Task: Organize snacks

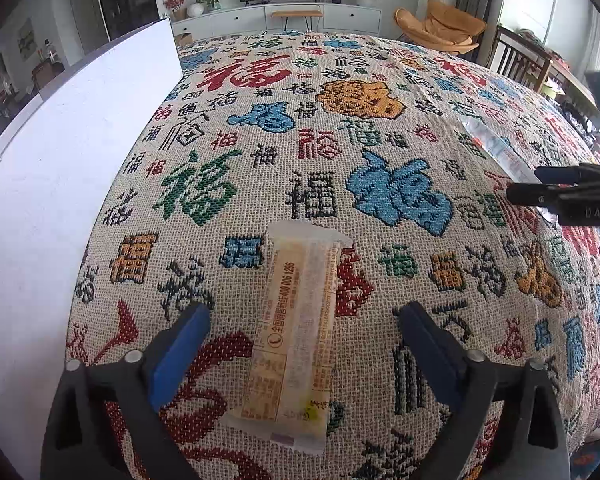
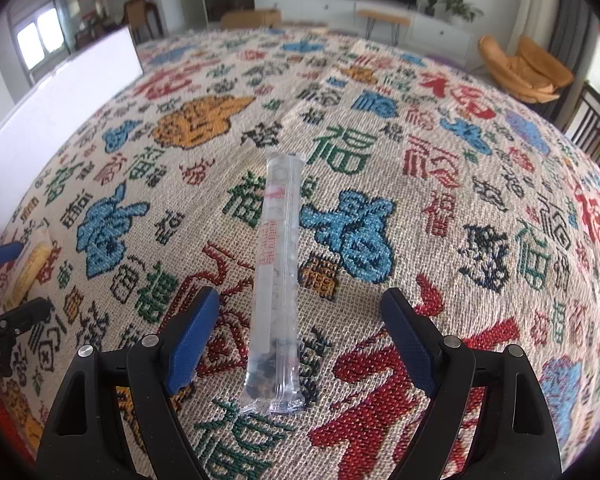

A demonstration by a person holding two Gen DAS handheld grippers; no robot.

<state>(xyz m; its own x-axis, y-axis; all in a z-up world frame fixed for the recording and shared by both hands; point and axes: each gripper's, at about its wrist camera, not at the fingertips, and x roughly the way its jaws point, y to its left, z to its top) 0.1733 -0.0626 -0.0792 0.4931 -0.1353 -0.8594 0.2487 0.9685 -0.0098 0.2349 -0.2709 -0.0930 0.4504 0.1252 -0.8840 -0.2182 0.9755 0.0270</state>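
While both tools hover over the coarse woven tablecloth (image 1: 340, 152) patterned with red, blue, green and orange characters, each has a snack lying between its spread blue-padded fingers, untouched. Under the left gripper (image 1: 304, 332), the flat, pale yellow snack packet (image 1: 296, 328) with printed text and crimped ends lies lengthwise, its near end reaching back between the fingers. Under the right gripper (image 2: 300, 320), the long, slim, clear plastic snack tube (image 2: 278, 280) with red lettering lies likewise, dark bits gathered at its near end. A smooth white upright board (image 1: 68, 160) stands along the cloth's left edge. Both packets rest flat on the nubbly weave.
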